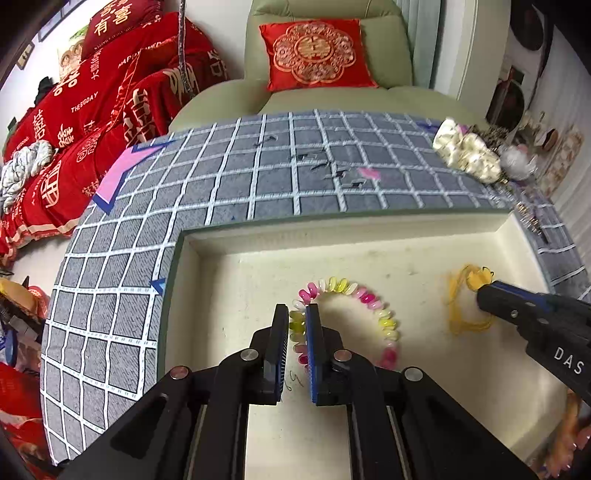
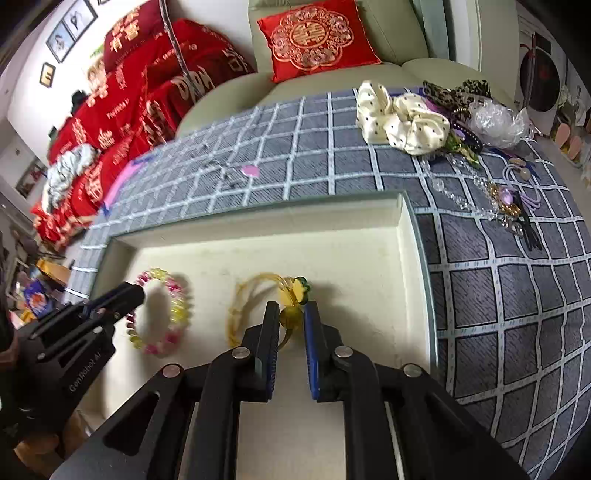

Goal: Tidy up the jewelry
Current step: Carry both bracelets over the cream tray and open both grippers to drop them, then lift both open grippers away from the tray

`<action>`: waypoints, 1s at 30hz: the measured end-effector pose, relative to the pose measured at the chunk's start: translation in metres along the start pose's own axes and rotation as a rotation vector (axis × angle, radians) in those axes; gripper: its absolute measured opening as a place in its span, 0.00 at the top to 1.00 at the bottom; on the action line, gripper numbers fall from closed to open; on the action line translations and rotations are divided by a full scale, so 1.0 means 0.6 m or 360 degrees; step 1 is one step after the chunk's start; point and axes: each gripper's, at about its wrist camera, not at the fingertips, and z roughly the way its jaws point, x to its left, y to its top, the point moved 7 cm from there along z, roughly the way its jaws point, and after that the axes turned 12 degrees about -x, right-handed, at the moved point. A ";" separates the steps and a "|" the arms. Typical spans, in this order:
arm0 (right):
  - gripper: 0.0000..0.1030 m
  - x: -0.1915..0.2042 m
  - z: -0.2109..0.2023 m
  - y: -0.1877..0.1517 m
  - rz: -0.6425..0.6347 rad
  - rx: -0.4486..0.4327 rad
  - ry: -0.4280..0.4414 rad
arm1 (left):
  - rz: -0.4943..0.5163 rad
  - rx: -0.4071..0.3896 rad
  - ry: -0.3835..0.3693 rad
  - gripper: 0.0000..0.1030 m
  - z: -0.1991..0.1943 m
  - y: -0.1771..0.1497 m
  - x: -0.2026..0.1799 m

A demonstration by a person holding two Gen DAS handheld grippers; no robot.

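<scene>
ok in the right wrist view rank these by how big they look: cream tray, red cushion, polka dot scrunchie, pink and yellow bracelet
1. cream tray
2. red cushion
3. polka dot scrunchie and pink and yellow bracelet: they look about alike; the bracelet is nearer the camera and partly hidden by the left gripper, so unranked.

A home living room: a pale green sofa (image 1: 325,99) bears a red embroidered cushion (image 1: 314,55), with red bedding (image 1: 92,110) heaped left of the sofa, framed pictures (image 2: 70,29) on the wall beyond, and a grey checked tablecloth (image 1: 110,295) before it
</scene>
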 end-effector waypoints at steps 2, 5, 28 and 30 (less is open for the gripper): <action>0.85 0.001 0.001 0.000 -0.0034 -0.0023 -0.0020 | 0.0016 0.0020 0.0015 0.83 0.006 -0.003 -0.001; 0.68 0.010 0.001 -0.001 -0.0102 -0.0028 -0.0047 | 0.0062 0.0028 0.0094 0.83 0.006 -0.003 0.001; 0.19 -0.008 -0.177 -0.015 0.0112 -0.0176 0.0023 | 0.0022 -0.0191 0.0065 0.00 -0.138 0.012 0.003; 0.19 -0.008 -0.199 -0.025 0.0122 -0.0180 0.0041 | 0.0032 -0.0212 0.0037 0.00 -0.168 -0.004 0.000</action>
